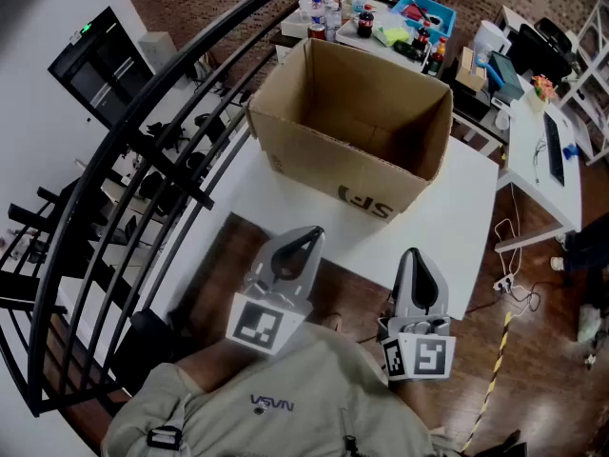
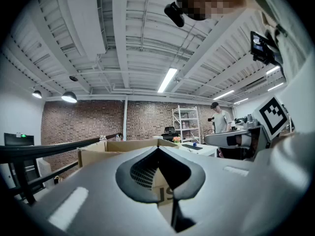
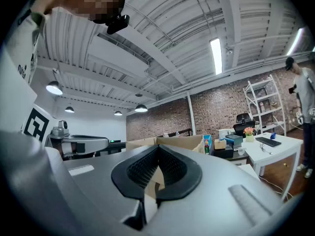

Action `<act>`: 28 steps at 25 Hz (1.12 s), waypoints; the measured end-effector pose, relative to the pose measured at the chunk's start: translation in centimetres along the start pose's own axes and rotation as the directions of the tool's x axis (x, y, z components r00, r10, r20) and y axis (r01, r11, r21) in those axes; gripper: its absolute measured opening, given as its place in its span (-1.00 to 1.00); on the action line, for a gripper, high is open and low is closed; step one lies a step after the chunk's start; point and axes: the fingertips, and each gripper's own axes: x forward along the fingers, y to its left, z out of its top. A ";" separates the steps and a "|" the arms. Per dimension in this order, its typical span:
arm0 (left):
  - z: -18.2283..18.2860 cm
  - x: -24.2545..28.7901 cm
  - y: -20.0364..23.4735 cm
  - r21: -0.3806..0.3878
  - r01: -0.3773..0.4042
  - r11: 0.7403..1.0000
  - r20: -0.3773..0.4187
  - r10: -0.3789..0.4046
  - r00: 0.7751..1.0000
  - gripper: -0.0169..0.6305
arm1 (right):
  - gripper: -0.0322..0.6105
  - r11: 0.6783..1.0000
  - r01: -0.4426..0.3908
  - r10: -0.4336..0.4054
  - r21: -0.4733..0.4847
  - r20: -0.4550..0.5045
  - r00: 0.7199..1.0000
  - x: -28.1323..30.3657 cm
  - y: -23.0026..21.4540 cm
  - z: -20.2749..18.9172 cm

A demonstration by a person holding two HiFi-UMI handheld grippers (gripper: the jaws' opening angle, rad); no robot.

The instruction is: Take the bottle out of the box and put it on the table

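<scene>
An open cardboard box [image 1: 354,127] stands on the white table [image 1: 276,203] in the head view. I see only its brown inner walls; no bottle shows inside it. My left gripper [image 1: 311,234] is held level short of the table's near edge, shut and empty, its tips towards the box. Beside it my right gripper [image 1: 412,253] is also shut and empty. In the left gripper view the closed jaws of the left gripper [image 2: 158,149] point at the box [image 2: 123,145]. In the right gripper view the box [image 3: 170,141] lies beyond the closed right gripper [image 3: 158,146].
A black railing [image 1: 143,131] runs along the left. Behind the box a cluttered table [image 1: 381,17] carries bottles and a blue bin. A white desk [image 1: 547,150] stands at the right. A person [image 2: 220,118] stands far back by a shelf.
</scene>
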 end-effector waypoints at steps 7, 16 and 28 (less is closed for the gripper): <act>3.1 5.2 8.6 0.030 0.002 1.000 0.056 -0.004 0.998 -0.88 | -0.83 0.990 -0.032 0.033 -0.138 0.004 0.999 8.7 1.9 4.3; 8.0 12.5 16.6 0.076 0.119 0.990 0.117 -0.128 0.985 -0.73 | -0.71 0.944 -0.029 0.043 -0.329 0.035 0.998 19.5 4.2 13.2; 10.5 20.0 21.0 0.115 0.065 0.991 0.166 -0.084 0.983 -0.73 | -0.69 0.914 -0.140 0.138 -0.381 -0.033 0.990 29.4 3.9 15.7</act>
